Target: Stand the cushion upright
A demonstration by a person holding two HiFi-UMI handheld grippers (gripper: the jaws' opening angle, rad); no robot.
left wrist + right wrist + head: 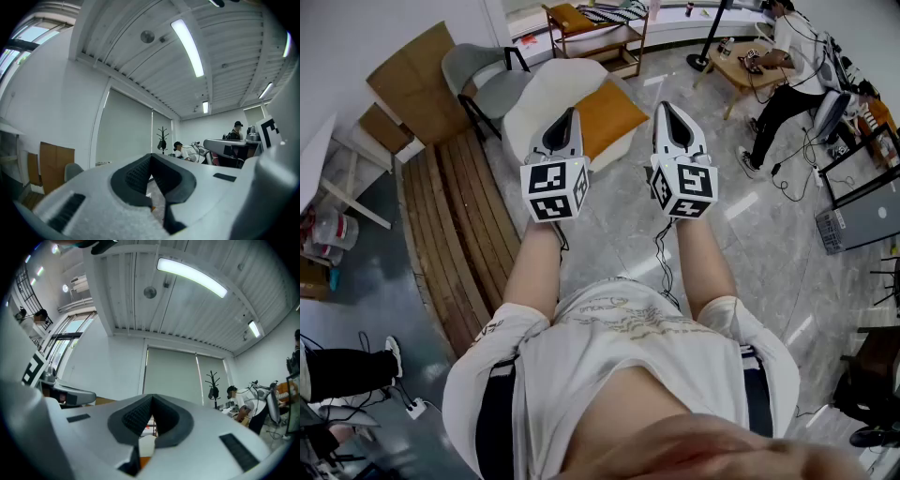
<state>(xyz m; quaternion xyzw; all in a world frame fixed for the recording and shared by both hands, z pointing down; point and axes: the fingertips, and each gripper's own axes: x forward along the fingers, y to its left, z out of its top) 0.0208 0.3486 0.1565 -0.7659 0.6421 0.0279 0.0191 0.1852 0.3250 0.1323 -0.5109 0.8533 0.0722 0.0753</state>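
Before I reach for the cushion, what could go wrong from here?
1. The left gripper and right gripper are both shut and empty. Pushed in like that, they may only shove the orange cushion rather than grip it.
2. The cushion lies on a rounded white armchair. Stood up there, it might slump or slide off.
3. A cable trails from the right gripper beside your legs and could snag.

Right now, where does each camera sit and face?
Head view: on the person's head, facing steeply down at the orange cushion; forearms, left tongs and right tongs show.
Left gripper view: on the left tongs, facing across the room; shut jaws show.
Right gripper view: on the right tongs, facing the blinds; shut jaws show.
Both gripper views share the coat stand.
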